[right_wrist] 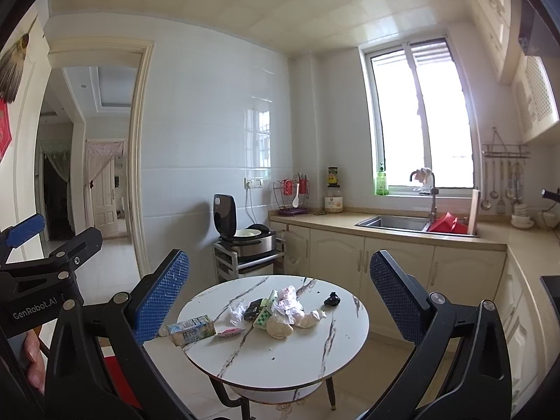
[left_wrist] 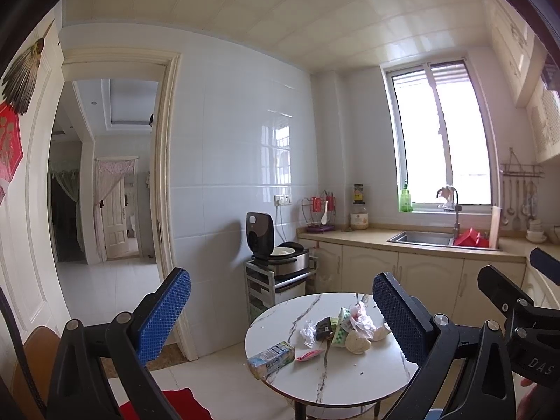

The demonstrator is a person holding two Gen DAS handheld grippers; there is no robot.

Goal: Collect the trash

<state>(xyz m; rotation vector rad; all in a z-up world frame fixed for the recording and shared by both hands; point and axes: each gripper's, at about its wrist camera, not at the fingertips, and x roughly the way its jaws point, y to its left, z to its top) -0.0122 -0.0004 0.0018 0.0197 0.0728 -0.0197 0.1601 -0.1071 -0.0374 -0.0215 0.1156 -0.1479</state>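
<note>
Ahead of both cameras stands a round marble-patterned tabletop [right_wrist: 280,357] on dark legs, with pale floor tiles open all around its near and left edges. Left tongs [left_wrist: 280,311] are held wide apart with nothing between their blue pads; right tongs [right_wrist: 280,290] are likewise spread and empty. Both hang above and short of the table, side by side, each showing at the edge of the other's view.

Trash sits in a loose heap near the tabletop's middle: a crumpled pink-and-white plastic bag [right_wrist: 288,302], a green-and-white wrapper [right_wrist: 263,318], a small dark packet [right_wrist: 252,308], crumpled clear film [right_wrist: 237,312] and pale lumps [right_wrist: 278,329]. A drink carton [right_wrist: 191,329] lies on its side close to the left rim, a pink wrapper [right_wrist: 229,331] just beside it. A small black scrap [right_wrist: 331,299] lies apart, toward the right rim.

Behind the table, a rice cooker [right_wrist: 245,236] with its lid up rests on a metal rack [right_wrist: 241,262] against the tiled wall. Cream cabinets [right_wrist: 395,266] run along the back and right, closing in that side. An open doorway [right_wrist: 101,161] lies to the left.
</note>
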